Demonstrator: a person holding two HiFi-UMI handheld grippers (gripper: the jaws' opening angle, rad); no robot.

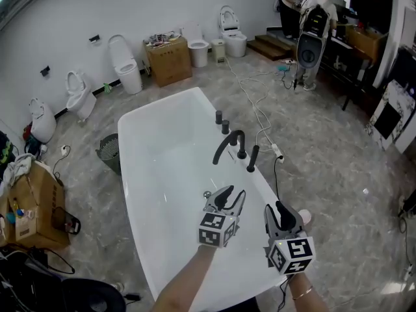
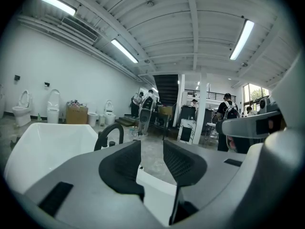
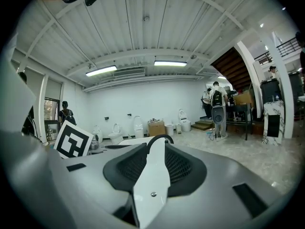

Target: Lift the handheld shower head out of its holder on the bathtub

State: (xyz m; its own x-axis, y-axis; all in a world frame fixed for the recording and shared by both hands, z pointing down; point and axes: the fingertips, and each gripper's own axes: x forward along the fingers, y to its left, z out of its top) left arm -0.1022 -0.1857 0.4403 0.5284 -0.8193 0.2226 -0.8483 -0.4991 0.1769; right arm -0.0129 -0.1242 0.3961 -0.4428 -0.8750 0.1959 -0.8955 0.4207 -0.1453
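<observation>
The black handheld shower head (image 1: 252,158) stands upright in its holder on the right rim of the white bathtub (image 1: 162,125), just right of the black arched spout (image 1: 227,145). Two black knobs (image 1: 221,121) sit farther along the rim. My left gripper (image 1: 233,197) hovers over the tub's near right side, short of the spout, open with nothing between its fingers. My right gripper (image 1: 274,210) is over the rim nearer me, also open and empty. The left gripper view shows the spout (image 2: 107,135) ahead left of the left gripper (image 2: 152,149). In the right gripper view the spout (image 3: 159,138) arches just beyond the right gripper (image 3: 156,151).
Several toilets (image 1: 127,64) and a cardboard box (image 1: 169,60) line the far wall. A wire basket (image 1: 109,149) stands left of the tub. Cables (image 1: 260,119) run over the floor on the right. People (image 1: 305,5) stand by a speaker at the back right.
</observation>
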